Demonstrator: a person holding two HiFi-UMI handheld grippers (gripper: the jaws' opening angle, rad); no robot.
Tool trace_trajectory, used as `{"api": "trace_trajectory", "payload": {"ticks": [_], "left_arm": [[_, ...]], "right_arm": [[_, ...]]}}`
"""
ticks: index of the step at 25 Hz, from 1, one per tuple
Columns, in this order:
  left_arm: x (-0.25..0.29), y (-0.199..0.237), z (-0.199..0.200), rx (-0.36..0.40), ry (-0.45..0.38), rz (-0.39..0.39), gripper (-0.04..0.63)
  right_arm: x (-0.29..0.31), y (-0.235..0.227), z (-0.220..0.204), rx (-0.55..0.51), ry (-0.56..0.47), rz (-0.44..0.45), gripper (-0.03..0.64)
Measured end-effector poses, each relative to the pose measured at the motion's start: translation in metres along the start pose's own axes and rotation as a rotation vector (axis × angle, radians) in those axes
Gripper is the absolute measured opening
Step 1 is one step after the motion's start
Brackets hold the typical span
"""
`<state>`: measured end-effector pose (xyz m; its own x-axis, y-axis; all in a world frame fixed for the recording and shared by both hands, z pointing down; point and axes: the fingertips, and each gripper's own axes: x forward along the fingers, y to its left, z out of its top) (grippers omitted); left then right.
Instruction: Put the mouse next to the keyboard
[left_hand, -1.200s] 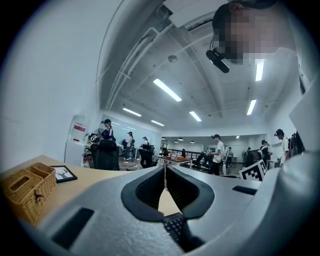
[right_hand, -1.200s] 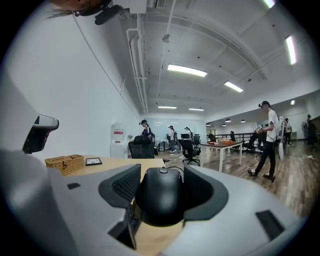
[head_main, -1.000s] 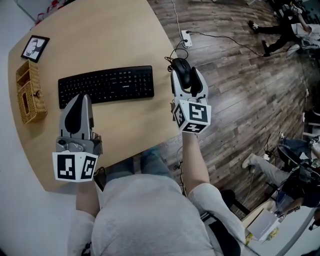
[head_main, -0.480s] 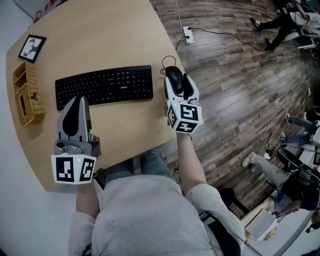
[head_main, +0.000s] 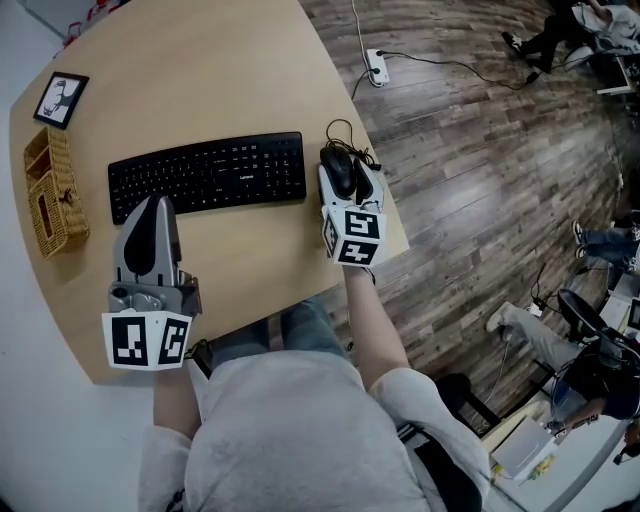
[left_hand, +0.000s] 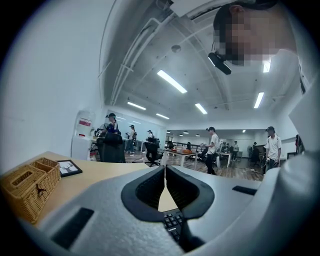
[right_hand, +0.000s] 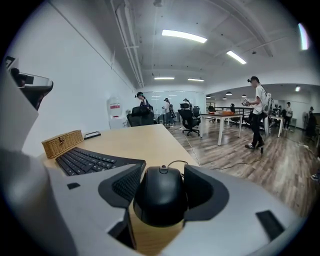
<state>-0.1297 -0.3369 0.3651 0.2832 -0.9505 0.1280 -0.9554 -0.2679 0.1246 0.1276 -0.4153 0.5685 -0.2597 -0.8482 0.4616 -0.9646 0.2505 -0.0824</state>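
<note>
Mouse (head_main: 339, 172) sits in the right gripper (head_main: 346, 168) in the head view, just beside the right end of the keyboard (head_main: 207, 175) and close to the table (head_main: 200, 70) edge. The step in hand looks like the set-down. It would go best lowered flat and square with the keyboard, with release only once the mouse rests on the wood (the cord loops just beyond it). The left gripper (head_main: 153, 212) hovers below the keyboard.

In the left gripper view its jaws meet tip to tip with nothing between them.

In the right gripper view the jaws are partly apart and pressed on the sides of the mouse (right_hand: 160, 195). The keyboard (right_hand: 85, 161) lies just left of it.
</note>
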Motion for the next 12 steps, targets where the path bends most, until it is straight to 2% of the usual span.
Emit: {"api": "trace_trajectory", "payload": {"ticks": [12], "left_arm": [[0.000,0.008,-0.001,0.003,0.006,0.010,0.018]], "right_arm": [[0.013,0.008,-0.037,0.025,0.157,-0.008,0.256]]}}
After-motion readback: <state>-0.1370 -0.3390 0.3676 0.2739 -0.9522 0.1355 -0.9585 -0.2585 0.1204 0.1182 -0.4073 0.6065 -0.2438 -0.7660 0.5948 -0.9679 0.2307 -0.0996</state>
